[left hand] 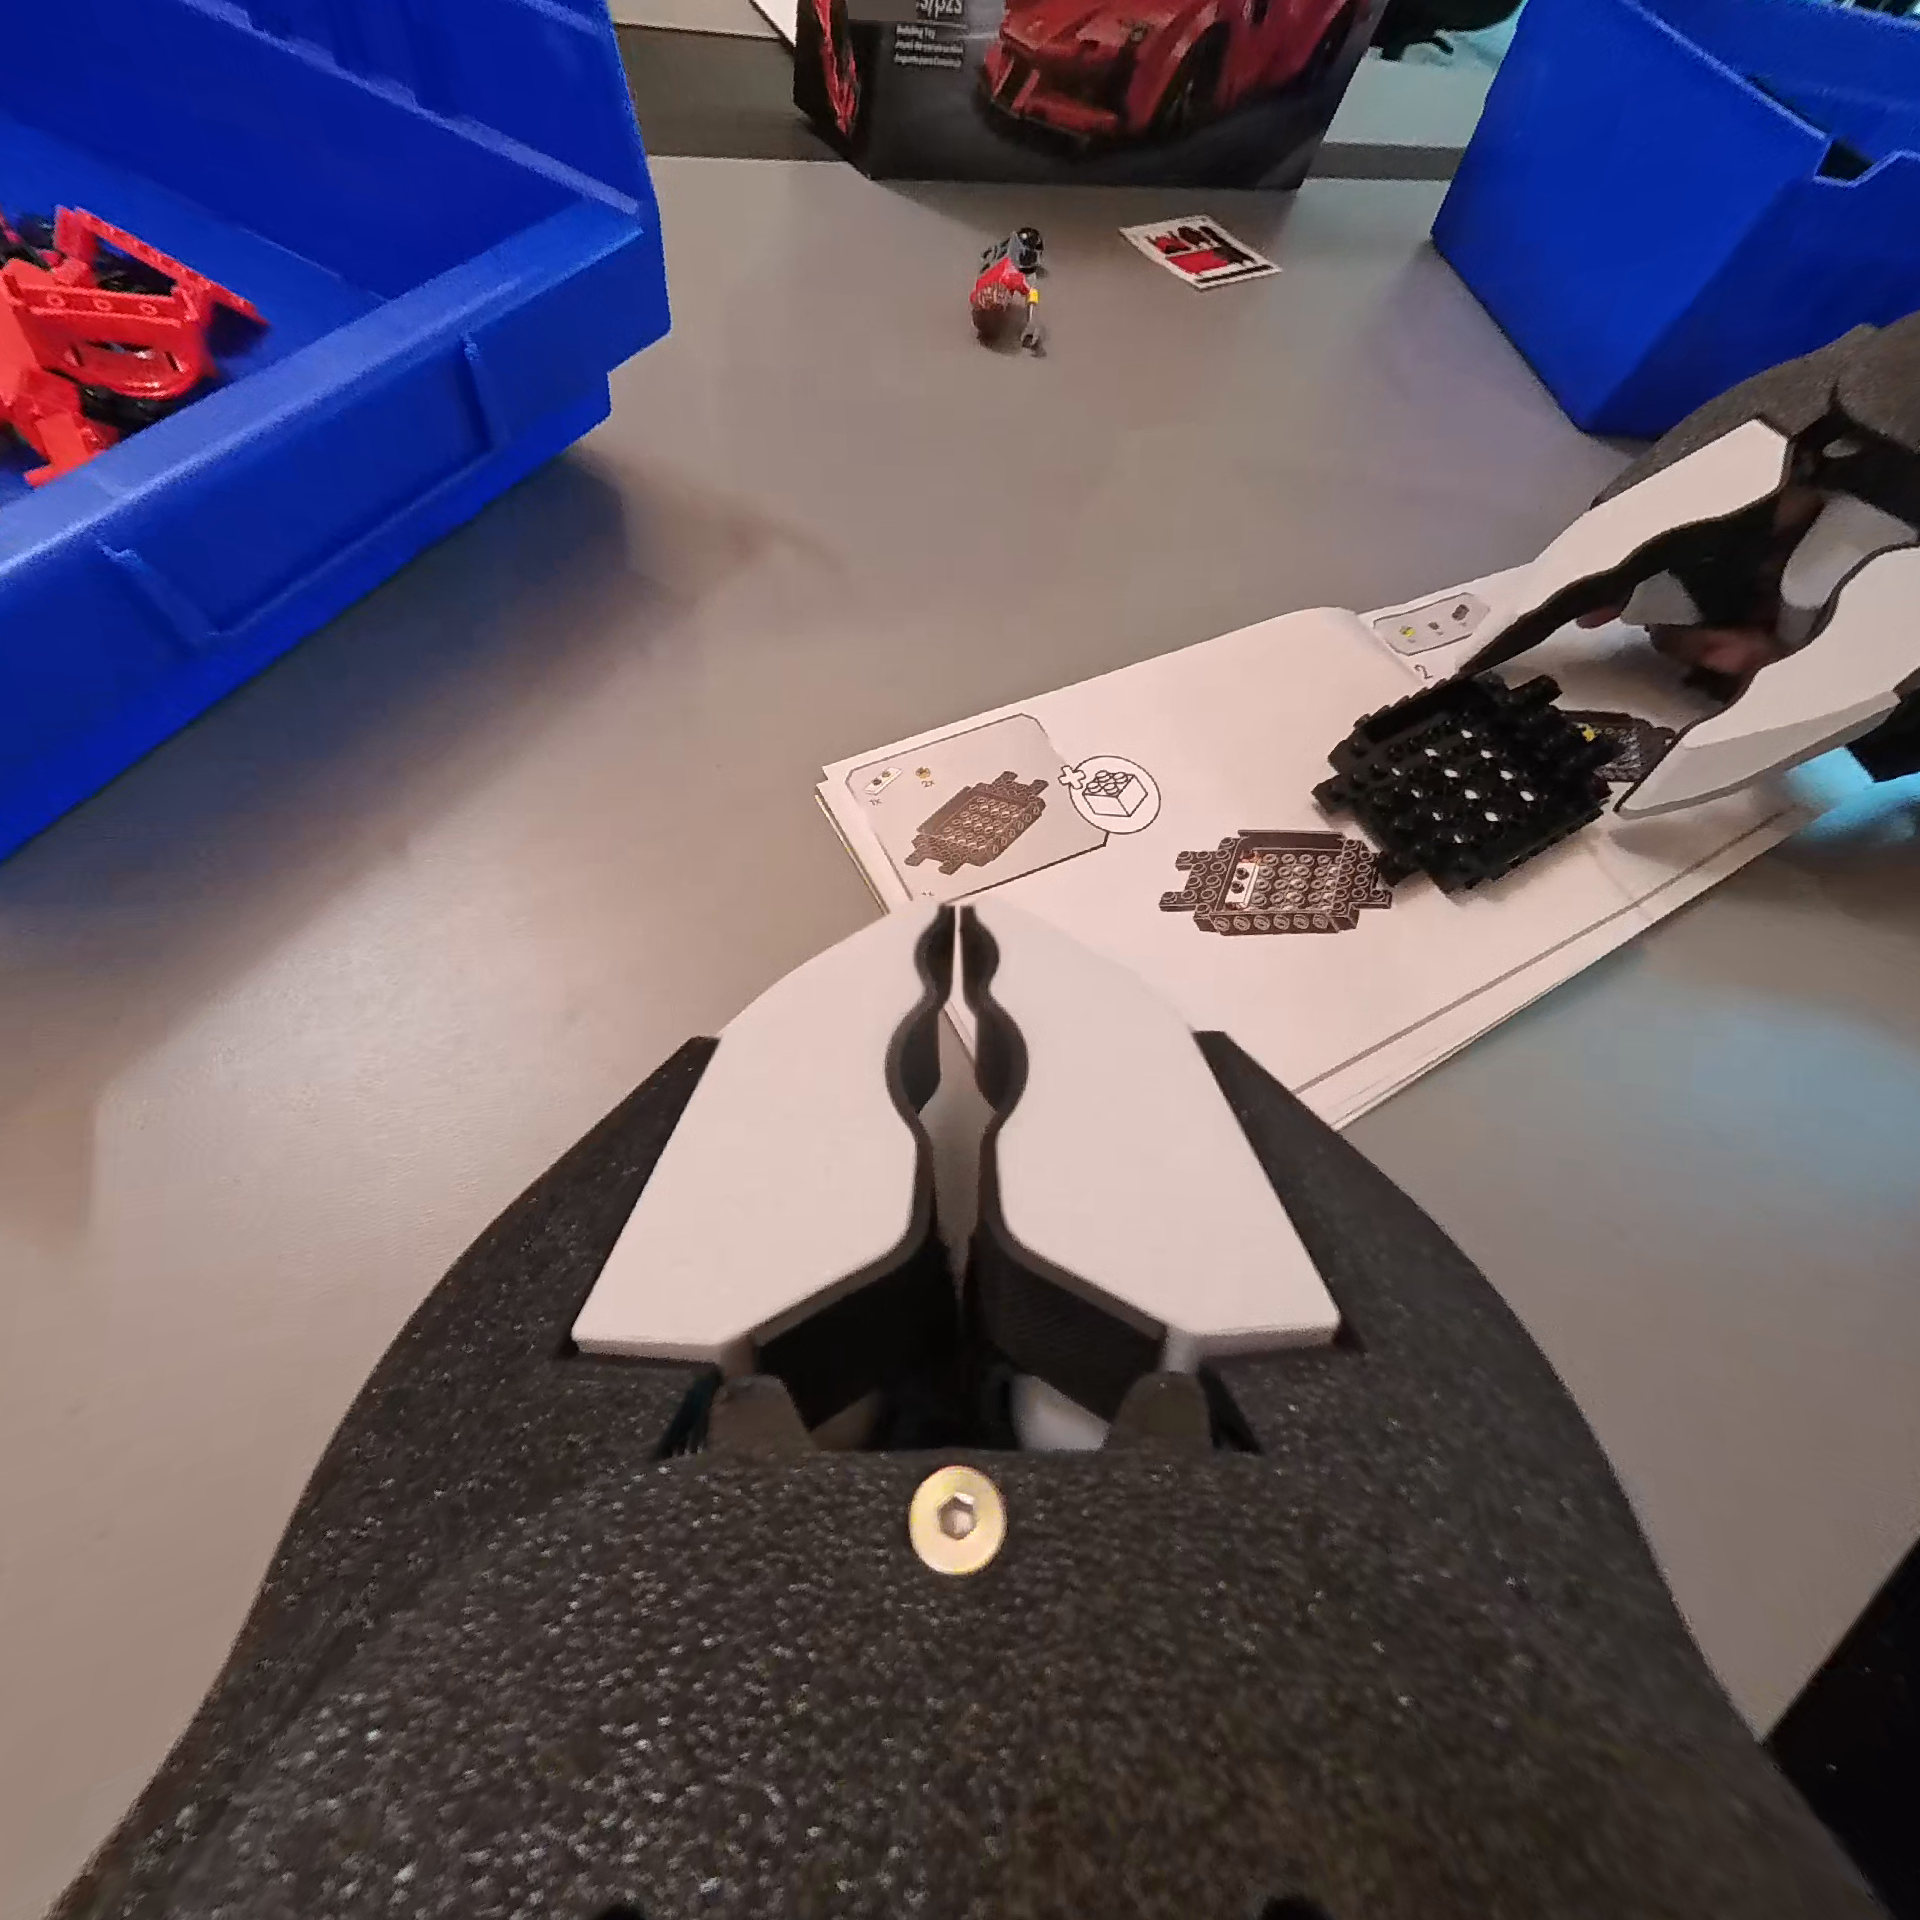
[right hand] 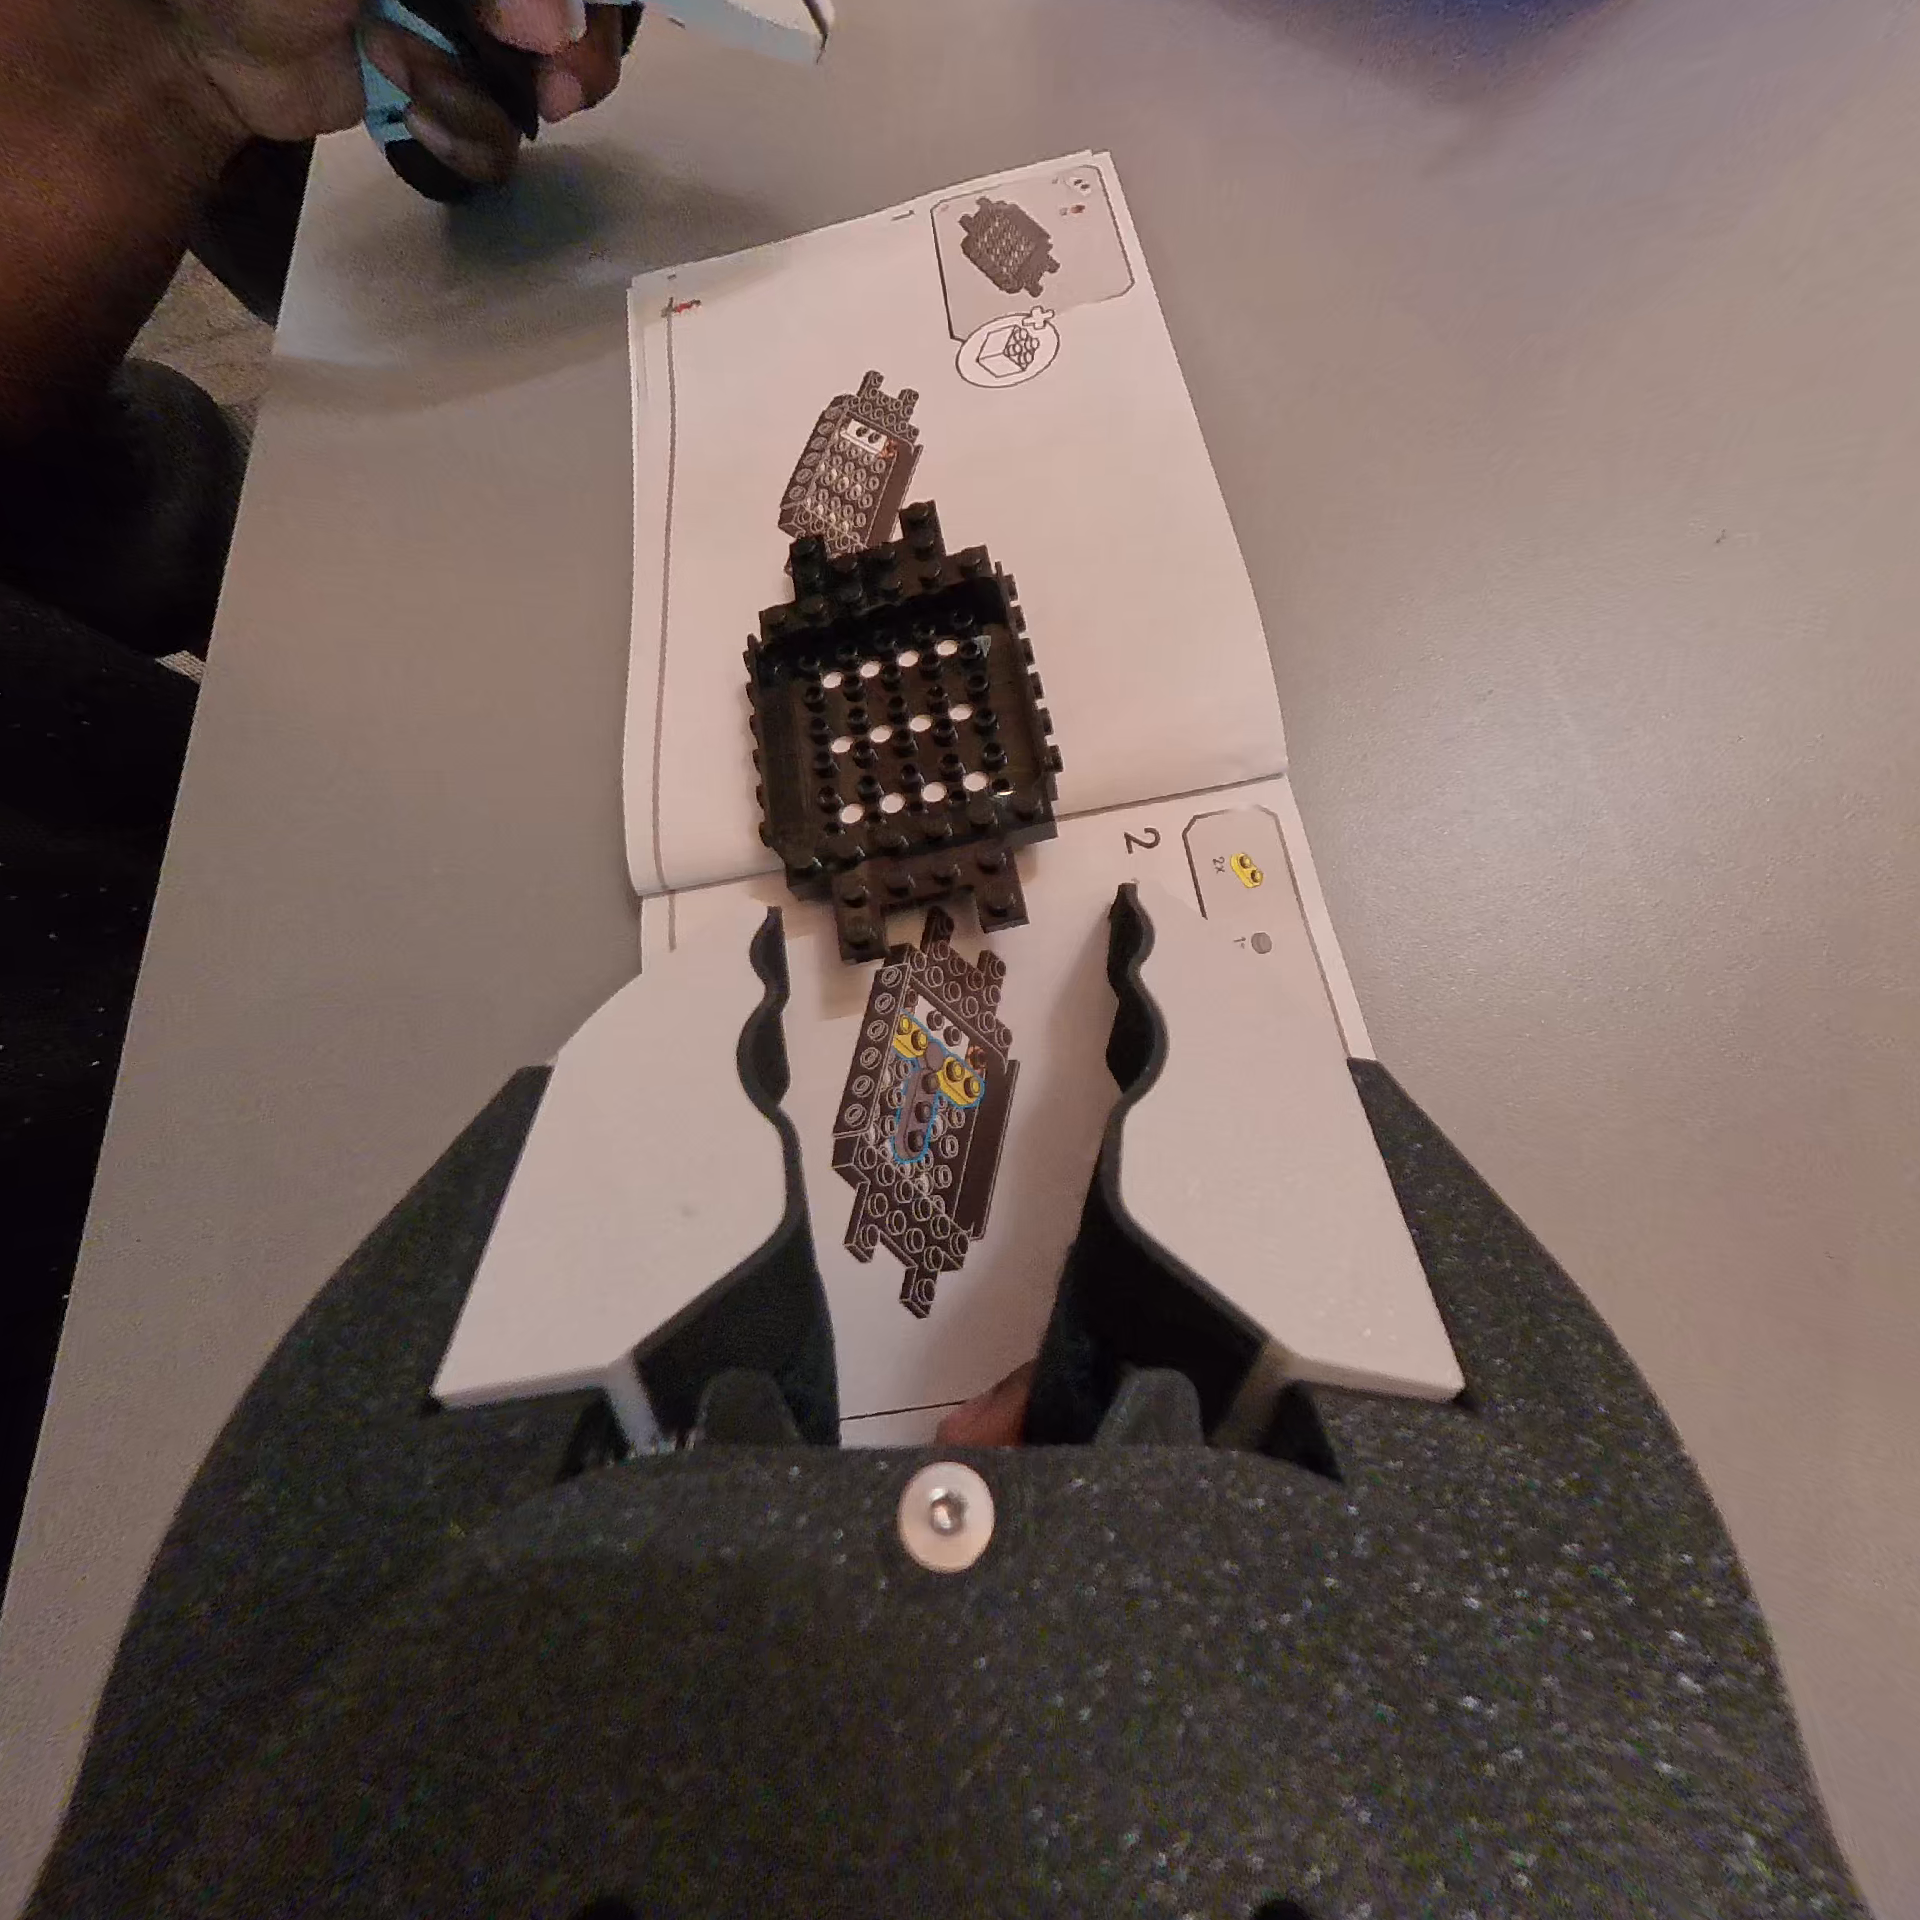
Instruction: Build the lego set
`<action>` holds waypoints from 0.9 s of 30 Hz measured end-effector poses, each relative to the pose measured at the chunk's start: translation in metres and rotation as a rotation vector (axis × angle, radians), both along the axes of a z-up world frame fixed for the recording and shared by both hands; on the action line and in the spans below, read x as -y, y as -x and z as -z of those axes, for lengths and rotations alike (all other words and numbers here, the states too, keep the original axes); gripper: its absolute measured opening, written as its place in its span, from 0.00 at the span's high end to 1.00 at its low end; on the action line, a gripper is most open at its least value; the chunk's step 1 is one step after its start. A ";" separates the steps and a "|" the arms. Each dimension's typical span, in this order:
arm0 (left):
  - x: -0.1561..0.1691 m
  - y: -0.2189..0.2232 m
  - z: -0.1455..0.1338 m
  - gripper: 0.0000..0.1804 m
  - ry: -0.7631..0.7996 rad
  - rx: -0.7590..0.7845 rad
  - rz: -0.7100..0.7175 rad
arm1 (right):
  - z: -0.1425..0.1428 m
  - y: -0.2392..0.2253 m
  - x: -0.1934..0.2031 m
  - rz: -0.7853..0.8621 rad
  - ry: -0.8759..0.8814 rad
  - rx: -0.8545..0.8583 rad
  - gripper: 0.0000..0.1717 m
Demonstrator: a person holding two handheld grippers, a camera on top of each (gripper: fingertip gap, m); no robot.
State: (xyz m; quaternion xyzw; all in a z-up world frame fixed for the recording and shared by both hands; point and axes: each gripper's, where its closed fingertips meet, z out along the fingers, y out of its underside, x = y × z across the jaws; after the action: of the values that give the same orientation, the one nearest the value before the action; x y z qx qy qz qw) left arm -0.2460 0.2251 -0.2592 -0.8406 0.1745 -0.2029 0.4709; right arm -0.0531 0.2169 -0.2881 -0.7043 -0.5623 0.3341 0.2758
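Hovering left tool (left hand: 956, 914): tips drawn together with nothing between them, poised over the near corner of the open booklet (left hand: 1195, 831).
Right tool (right hand: 945, 909): spread wide and bare, its fingertips (right hand: 771, 935) just short of the black studded base (right hand: 904, 727) and not touching it.
Black base: lies across the booklet's centre fold, notched end toward the right tool.
Risk, slipping paper: the base sits on loose pages, so a push from one fingertip would likely slide base and booklet together across the tabletop (left hand: 520, 1039).
Risk, crooked grip: tips closing on the studded end off centre could twist or tip the base.
Room near: bare tabletop lies left of the left tool; the table edge runs close beside the booklet in the right wrist view.
Room far: two blue bins (left hand: 312, 416) flank the space, with a small figure (left hand: 1008, 286), a sticker sheet (left hand: 1200, 249) and a box (left hand: 1081, 94) well beyond.
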 end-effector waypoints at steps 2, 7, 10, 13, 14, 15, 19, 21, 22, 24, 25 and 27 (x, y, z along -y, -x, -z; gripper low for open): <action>-0.001 0.001 0.001 1.00 -0.002 -0.019 -0.012 | 0.000 0.000 0.000 0.002 0.002 0.000 0.65; 0.000 -0.003 0.006 1.00 0.010 -0.072 0.009 | 0.000 0.000 -0.001 0.003 0.001 0.000 0.66; 0.000 -0.004 0.008 1.00 0.019 -0.071 0.014 | 0.000 0.000 -0.001 0.003 0.002 0.000 0.66; 0.002 -0.005 0.005 1.00 0.012 -0.053 0.030 | 0.000 0.000 -0.001 0.004 0.004 -0.001 0.66; 0.002 -0.005 0.005 1.00 0.010 -0.050 0.029 | 0.000 0.000 -0.001 0.004 0.005 -0.002 0.66; 0.002 -0.005 0.005 1.00 0.010 -0.048 0.029 | 0.000 0.000 -0.001 0.005 0.006 -0.002 0.66; 0.003 -0.007 0.005 1.00 0.009 -0.053 0.046 | 0.000 0.000 -0.001 0.005 0.003 0.000 0.66; 0.004 -0.009 0.006 0.99 0.007 -0.063 0.062 | 0.000 0.000 -0.001 0.006 0.002 0.000 0.66; 0.005 -0.010 0.006 0.99 0.006 -0.069 0.068 | 0.000 0.000 -0.001 0.007 0.003 0.000 0.66; 0.005 -0.011 0.008 0.99 0.008 -0.081 0.069 | 0.000 0.000 -0.001 0.009 0.004 0.000 0.67; 0.005 -0.011 0.008 0.99 0.011 -0.085 0.073 | 0.000 0.001 -0.002 0.010 0.006 -0.001 0.67; 0.005 -0.012 0.009 0.99 0.017 -0.089 0.079 | 0.000 0.001 -0.002 0.013 0.011 -0.003 0.67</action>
State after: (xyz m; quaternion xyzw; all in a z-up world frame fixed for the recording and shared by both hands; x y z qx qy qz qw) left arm -0.2340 0.2200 -0.2686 -0.8452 0.2268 -0.1850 0.4473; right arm -0.0537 0.2188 -0.2876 -0.7089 -0.5556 0.3364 0.2748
